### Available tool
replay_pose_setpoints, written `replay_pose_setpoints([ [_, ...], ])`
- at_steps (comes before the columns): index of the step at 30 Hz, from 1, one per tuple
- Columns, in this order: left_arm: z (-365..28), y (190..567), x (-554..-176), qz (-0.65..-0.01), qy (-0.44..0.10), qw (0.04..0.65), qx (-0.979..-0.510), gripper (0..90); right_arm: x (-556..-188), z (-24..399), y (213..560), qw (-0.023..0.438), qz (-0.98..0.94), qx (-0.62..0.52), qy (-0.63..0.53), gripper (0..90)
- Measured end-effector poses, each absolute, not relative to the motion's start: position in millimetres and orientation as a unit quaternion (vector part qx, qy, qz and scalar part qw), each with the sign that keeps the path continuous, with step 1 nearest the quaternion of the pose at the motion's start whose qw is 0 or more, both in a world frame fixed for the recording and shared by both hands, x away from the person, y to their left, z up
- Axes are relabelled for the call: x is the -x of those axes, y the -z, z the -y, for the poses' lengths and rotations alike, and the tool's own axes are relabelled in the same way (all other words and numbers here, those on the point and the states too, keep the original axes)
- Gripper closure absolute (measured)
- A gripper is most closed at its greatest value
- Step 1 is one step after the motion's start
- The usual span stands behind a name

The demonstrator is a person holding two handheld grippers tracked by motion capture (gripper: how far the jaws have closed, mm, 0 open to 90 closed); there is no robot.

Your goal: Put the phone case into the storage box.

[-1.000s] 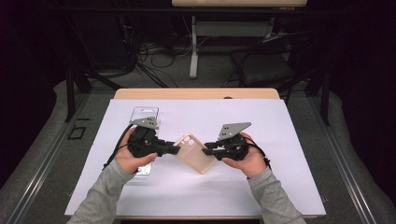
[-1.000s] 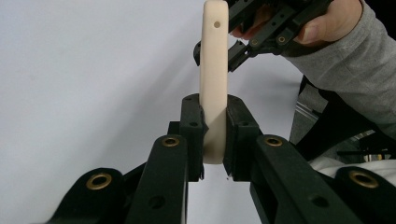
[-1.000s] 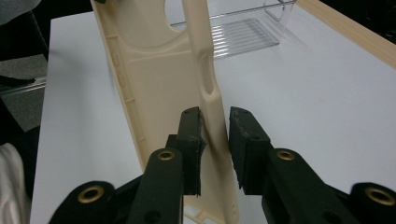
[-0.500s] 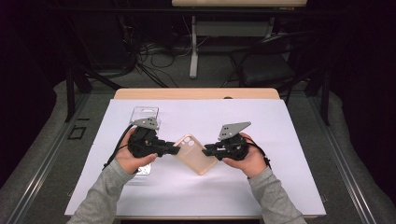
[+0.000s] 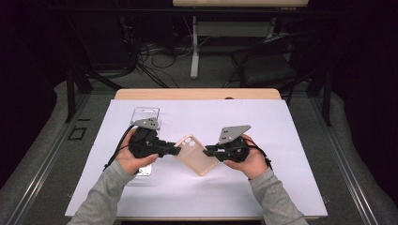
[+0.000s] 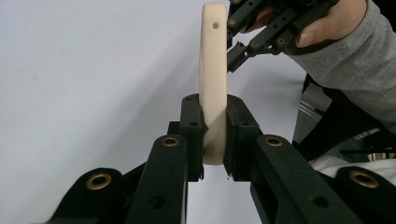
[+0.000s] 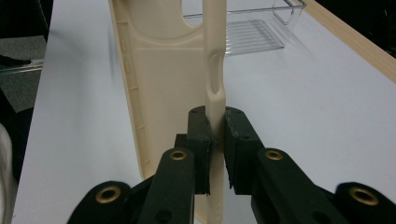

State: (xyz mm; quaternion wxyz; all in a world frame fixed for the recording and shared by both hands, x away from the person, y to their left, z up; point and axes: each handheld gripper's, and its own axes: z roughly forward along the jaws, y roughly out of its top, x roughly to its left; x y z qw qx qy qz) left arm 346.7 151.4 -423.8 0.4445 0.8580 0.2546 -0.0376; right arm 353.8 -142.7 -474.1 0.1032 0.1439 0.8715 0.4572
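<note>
Holding a cream phone case (image 5: 195, 156) above a white table (image 5: 291, 140), one gripper at each end. Left gripper (image 5: 176, 151), seen in the high view left of centre, closed on the case's near-left corner beside the camera cut-out; in the left gripper view its two black jaws pinched tight on the case's edge (image 6: 214, 88), both pads flat against the cream rim, no gap left. Right gripper (image 5: 206, 151), right of centre, likewise clamped: in the right gripper view its jaws squeezed onto the thin side wall of the case (image 7: 163, 79), just below an oval button slot. Case lifted clear of the table surface, turned diagonally in the high view, its camera end toward the left gripper and its other end low toward the person.

Left hand (image 5: 131, 157) and right hand (image 5: 246, 157) wrapped around the gripper bodies, grey sleeves (image 5: 277, 201) coming in from the bottom edge. Grey three-cornered plates riding on top of both grippers.

Behind the left gripper, a clear plastic tray (image 5: 145, 115) lying flat on the table, also visible at the top of the right gripper view (image 7: 252, 25), well apart from the case. A strip of wooden table edge (image 5: 197, 93) along the far side. Beyond it, dark floor with cables (image 5: 150, 51) and a chair (image 5: 267, 70).
</note>
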Motion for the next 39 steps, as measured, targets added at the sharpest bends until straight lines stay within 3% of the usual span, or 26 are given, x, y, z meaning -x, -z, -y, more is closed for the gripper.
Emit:
replay_pose_setpoints([
  [39,-154.7,422.9,-348.3,-0.262,0.034,0.459,-0.848,78.6,-350.4,142.9,470.6,0.149,-0.864,-0.125,-0.464,82.5],
])
